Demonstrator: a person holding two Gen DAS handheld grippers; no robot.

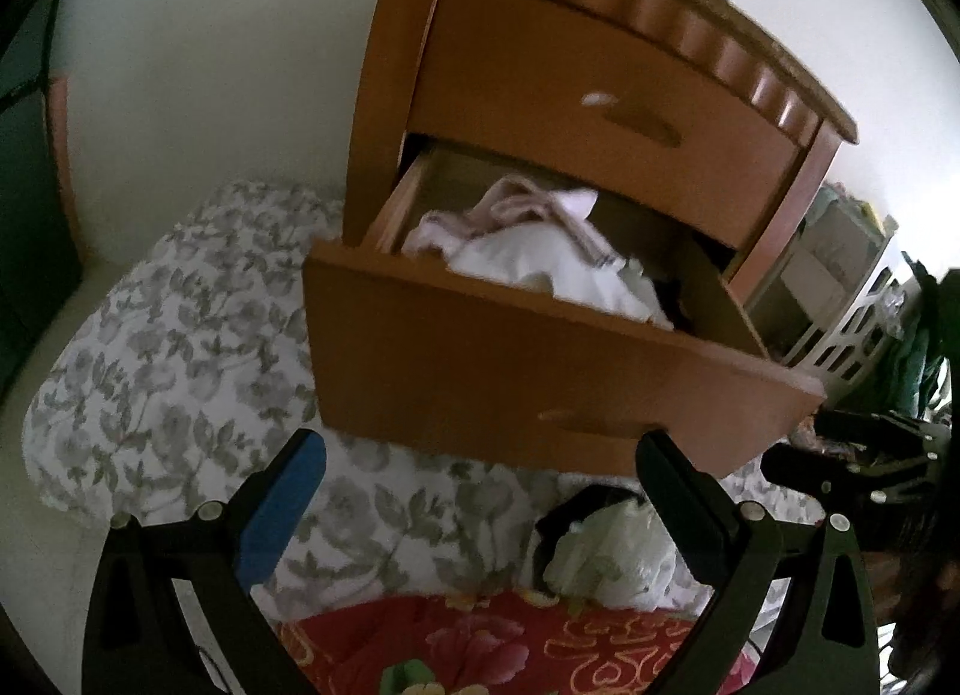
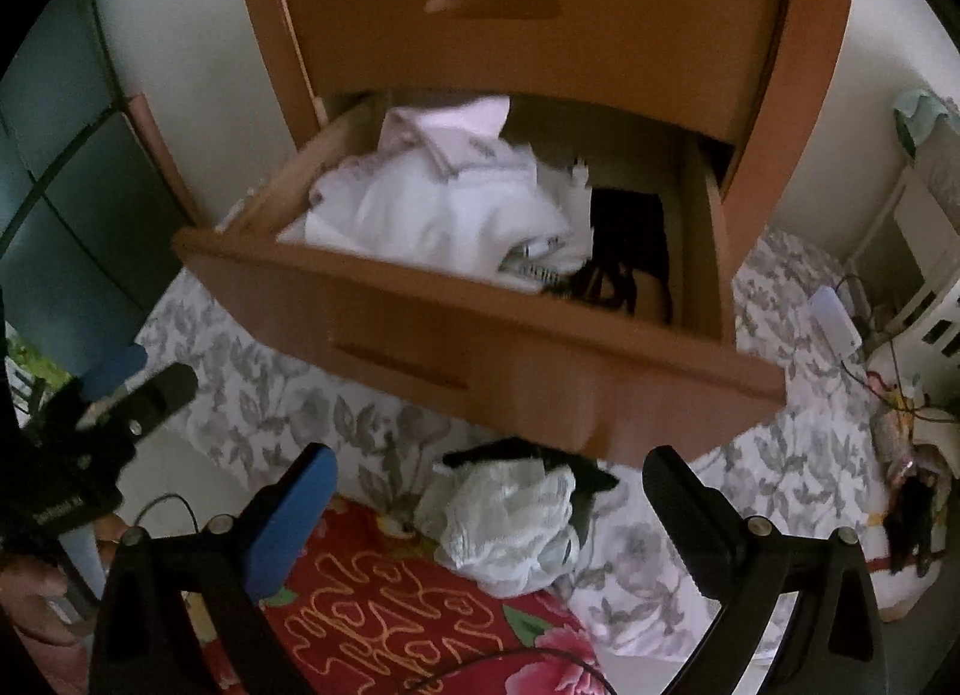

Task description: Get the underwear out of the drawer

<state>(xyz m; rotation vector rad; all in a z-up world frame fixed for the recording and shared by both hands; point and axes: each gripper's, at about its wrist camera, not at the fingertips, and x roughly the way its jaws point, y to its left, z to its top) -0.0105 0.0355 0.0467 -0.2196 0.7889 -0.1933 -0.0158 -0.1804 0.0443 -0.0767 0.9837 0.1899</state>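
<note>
Left wrist view: the left tool (image 1: 480,470) hangs with its jaws spread wide and nothing between them, one finger padded in blue, the other black. Straight ahead and above it stands a wooden nightstand (image 1: 600,35) with its lower drawer (image 1: 540,371) pulled out. The drawer holds a heap of underwear (image 1: 528,251), white and pale pink, piled toward the tool's left half of the drawer. Below the drawer front, just inside the black finger, a crumpled pale garment (image 1: 612,551) lies on the bed (image 1: 168,371), beside a red flowered cloth (image 1: 480,647) near the tool's base. Far right, the right tool (image 1: 864,455) shows only in part.

Right wrist view: the right tool (image 2: 489,473) is likewise wide open and empty. The drawer (image 2: 540,359) sits ahead of it; the white underwear (image 2: 444,203) fills the left side, a black piece (image 2: 630,239) lies to the right. The pale garment (image 2: 510,521) rests between the fingers, farther off, on the bed (image 2: 288,407). Off to the left, the left tool (image 2: 138,383) is held in a hand (image 2: 36,605).
</note>
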